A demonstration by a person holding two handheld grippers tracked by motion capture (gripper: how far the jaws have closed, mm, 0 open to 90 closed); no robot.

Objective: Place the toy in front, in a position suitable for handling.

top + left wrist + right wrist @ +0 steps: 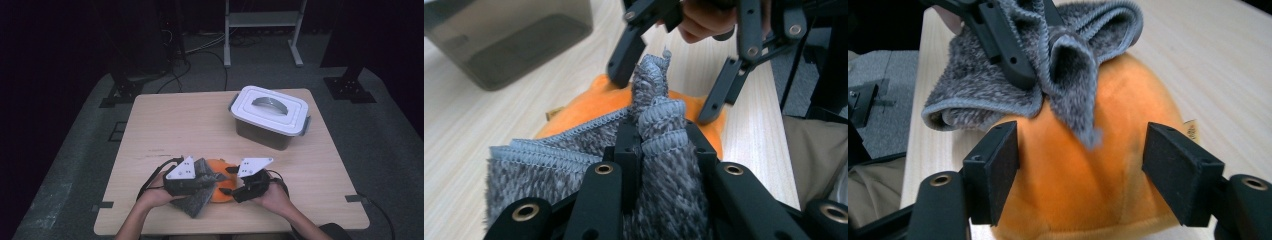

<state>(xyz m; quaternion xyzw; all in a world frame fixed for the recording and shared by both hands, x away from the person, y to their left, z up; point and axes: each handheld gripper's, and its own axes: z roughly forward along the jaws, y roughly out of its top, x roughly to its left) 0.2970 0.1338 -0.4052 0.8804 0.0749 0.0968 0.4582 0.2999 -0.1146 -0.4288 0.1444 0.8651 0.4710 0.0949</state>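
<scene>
On the pale wooden table (pixel 165 125), near its front edge, a round orange plush toy (pixel 220 187) lay between the person's two hands, with a grey fluffy cloth with a stitched hem (pixel 197 200) draped over its left side and trailing onto the tabletop. The left gripper (pixel 659 135) had its black jaws pressed together on a bunched fold of that cloth, the pinched ridge standing up above the toy. The right gripper (pixel 1080 160) sat just right of the toy with its jaws spread wide, one pad on either side of the orange plush and neither pressing into it; a loose corner of the cloth hung down between them. At the far right of the table, well apart from the hands, stood a closed grey plastic box with a white clip-on lid and curved handle (pixel 270 115)
</scene>
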